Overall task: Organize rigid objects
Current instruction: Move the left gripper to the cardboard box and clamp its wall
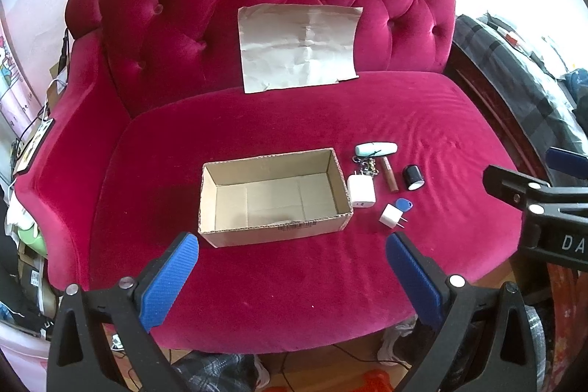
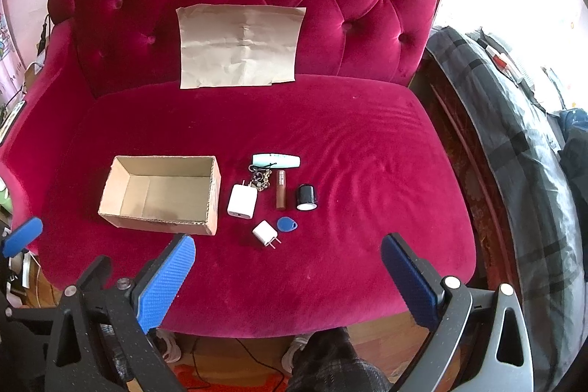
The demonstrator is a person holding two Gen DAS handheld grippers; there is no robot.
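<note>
We are looking at an open cardboard box (image 1: pixel 273 197) sitting near the front of the red sofa (image 1: pixel 294 300) seat. Just beside its right wall a large charger (image 2: pixel 241 201), a keychain (image 2: pixel 261 180), a pale tube (image 2: pixel 276 160), a brown stick (image 2: pixel 280 194), a black roll (image 2: pixel 306 197), a small plug (image 2: pixel 265 233) and a blue tag (image 2: pixel 286 224) are lying close together. We are holding the left gripper (image 1: pixel 292 276) and right gripper (image 2: pixel 288 276) wide apart, above bare cushion at the seat's front edge.
</note>
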